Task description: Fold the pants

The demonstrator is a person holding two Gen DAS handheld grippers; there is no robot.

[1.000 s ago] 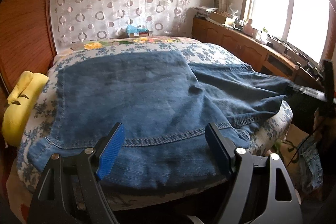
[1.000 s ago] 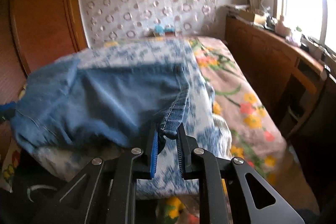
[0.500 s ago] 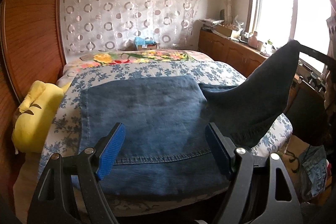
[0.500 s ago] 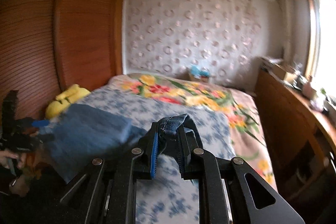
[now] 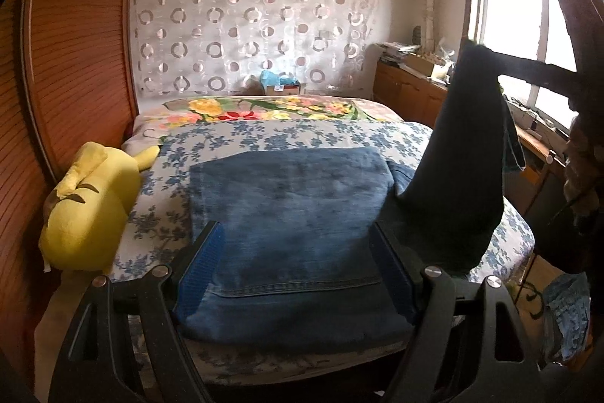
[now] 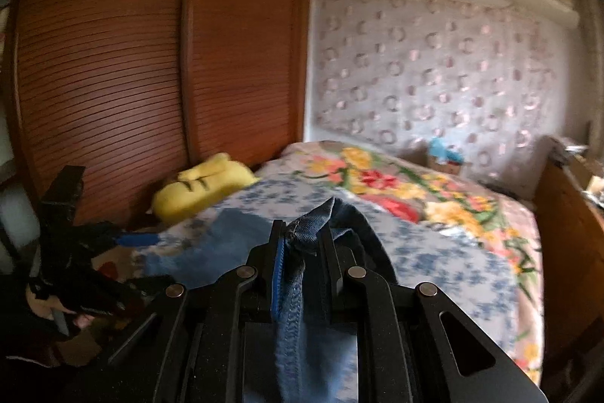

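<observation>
Blue denim pants [image 5: 294, 214] lie partly folded on the near end of the bed. My left gripper [image 5: 298, 252] is open and empty, hovering over the near edge of the folded part. My right gripper [image 6: 302, 248] is shut on a hemmed edge of the pants [image 6: 305, 225] and holds it high. In the left wrist view that lifted section [image 5: 464, 157] hangs dark, up and to the right of the folded part. In the right wrist view the folded part [image 6: 226, 244] lies below on the bed, and the left gripper [image 6: 94, 240] shows at the left.
The bed [image 5: 264, 135] has a blue-flower sheet and a bright floral blanket [image 5: 264, 108] behind. A yellow plush toy [image 5: 87, 210] lies at the bed's left edge by the wooden wardrobe [image 6: 113, 63]. A wooden cabinet [image 5: 415, 93] with clutter runs under the window at right.
My right gripper has lifted the pants' edge high off the bed and swung up and leftward. My left gripper has drawn back from the bed, still open.
</observation>
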